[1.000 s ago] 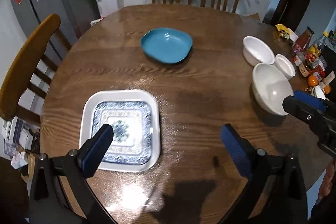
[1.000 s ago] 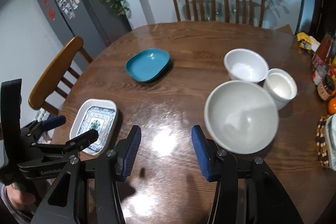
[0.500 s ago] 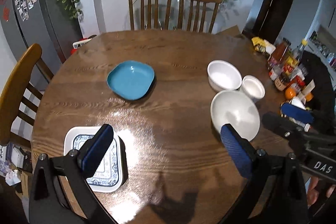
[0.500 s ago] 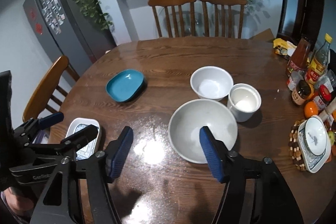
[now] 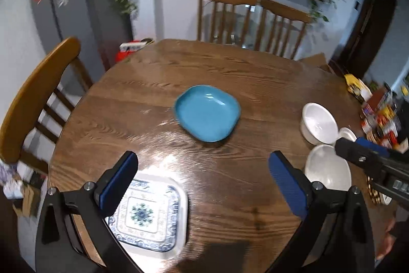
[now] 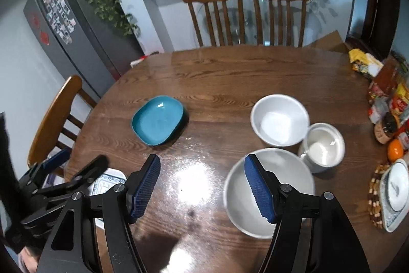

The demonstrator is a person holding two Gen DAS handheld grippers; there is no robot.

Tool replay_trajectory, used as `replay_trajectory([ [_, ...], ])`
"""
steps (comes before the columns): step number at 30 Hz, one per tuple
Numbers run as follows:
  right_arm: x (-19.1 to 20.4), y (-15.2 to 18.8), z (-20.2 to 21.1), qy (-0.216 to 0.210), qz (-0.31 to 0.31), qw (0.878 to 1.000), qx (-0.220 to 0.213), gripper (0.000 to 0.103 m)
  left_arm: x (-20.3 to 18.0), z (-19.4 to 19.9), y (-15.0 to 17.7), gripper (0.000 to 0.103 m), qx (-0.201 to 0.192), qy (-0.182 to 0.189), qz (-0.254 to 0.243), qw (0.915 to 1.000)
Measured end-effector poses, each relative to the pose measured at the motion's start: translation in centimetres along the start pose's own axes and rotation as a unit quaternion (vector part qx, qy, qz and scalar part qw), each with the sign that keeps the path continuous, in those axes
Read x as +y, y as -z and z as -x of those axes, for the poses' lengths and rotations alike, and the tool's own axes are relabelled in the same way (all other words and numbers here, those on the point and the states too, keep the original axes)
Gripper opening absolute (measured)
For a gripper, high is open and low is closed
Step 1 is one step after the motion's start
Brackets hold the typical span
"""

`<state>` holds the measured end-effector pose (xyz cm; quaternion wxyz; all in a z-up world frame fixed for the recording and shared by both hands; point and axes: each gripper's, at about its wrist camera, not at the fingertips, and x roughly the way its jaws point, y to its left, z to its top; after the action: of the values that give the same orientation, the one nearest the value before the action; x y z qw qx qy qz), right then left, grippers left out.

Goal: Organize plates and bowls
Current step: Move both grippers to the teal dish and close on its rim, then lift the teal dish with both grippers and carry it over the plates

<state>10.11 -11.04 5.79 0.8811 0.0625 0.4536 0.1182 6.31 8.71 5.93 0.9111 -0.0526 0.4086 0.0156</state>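
A blue square plate (image 5: 207,112) (image 6: 158,120) sits mid-table. A white square plate with blue pattern (image 5: 148,214) (image 6: 107,183) lies at the near left edge, under my left gripper (image 5: 203,181), which is open and empty above it. A large white bowl (image 6: 258,192) (image 5: 327,170), a medium white bowl (image 6: 280,119) (image 5: 319,123) and a small white bowl (image 6: 324,146) (image 5: 347,134) stand at the right. My right gripper (image 6: 202,187) is open and empty, its right finger over the large bowl's rim.
The round wooden table (image 6: 230,73) has chairs at the back (image 6: 245,17) and left (image 5: 38,94). Bottles, jars and an orange (image 6: 395,150) crowd the right edge, beside a patterned dish on a beaded mat (image 6: 395,193).
Both grippers have lifted and pulled back over the last second, so more of the table shows. The left view has swung left again. Both stay open; no dish has moved.
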Motion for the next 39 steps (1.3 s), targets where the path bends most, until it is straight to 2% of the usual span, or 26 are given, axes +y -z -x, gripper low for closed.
replay_trajectory([
  [6, 2.8, -0.5, -6.8, -0.032, 0.012, 0.998, 0.058, 0.069, 4.4, -2.0, 1.0, 0.102, 0.029, -0.021, 0.049, 0.9982],
  [10, 3.6, -1.6, -11.4, -0.042, -0.009, 0.996, 0.074, 0.069, 5.8, -3.1, 1.4, 0.102, 0.042, -0.032, 0.053, 0.9972],
  [13, 3.7, -2.3, -14.7, -0.033, -0.027, 0.996, 0.077, 0.069, 6.7, -3.8, 1.6, 0.102, 0.050, -0.037, 0.057, 0.9965],
  [18, 3.8, -2.6, -18.7, -0.040, -0.059, 0.994, 0.088, 0.062, 8.4, -5.0, 2.0, 0.102, 0.061, -0.048, 0.059, 0.9952],
  [21, 4.3, -2.4, -20.0, -0.041, -0.063, 0.993, 0.094, 0.043, 9.0, -5.6, 2.2, 0.102, 0.064, -0.047, 0.060, 0.9950],
  [22, 4.4, -2.3, -20.4, -0.038, -0.062, 0.992, 0.099, 0.033, 9.1, -5.8, 2.1, 0.102, 0.064, -0.044, 0.060, 0.9952],
  [23, 4.4, -2.3, -20.5, -0.037, -0.058, 0.993, 0.095, 0.020, 9.2, -5.9, 2.1, 0.102, 0.064, -0.041, 0.059, 0.9953],
  [26, 4.5, -2.0, -20.4, -0.025, -0.047, 0.993, 0.102, 0.009, 9.2, -6.5, 1.9, 0.101, 0.067, -0.032, 0.060, 0.9955],
  [29, 3.8, -0.8, -19.0, -0.028, -0.037, 0.992, 0.115, 0.005, 8.6, -7.0, 1.8, 0.101, 0.071, -0.017, 0.048, 0.9962],
  [34, 1.7, 2.5, -15.8, -0.026, -0.035, 0.991, 0.129, 0.005, 5.3, -8.9, 2.0, 0.097, 0.100, 0.023, -0.001, 0.9947],
  [39, -1.0, 6.0, -13.0, -0.033, -0.063, 0.989, 0.133, 0.005, 1.4, -10.8, 2.4, 0.088, 0.116, 0.026, -0.065, 0.9908],
])
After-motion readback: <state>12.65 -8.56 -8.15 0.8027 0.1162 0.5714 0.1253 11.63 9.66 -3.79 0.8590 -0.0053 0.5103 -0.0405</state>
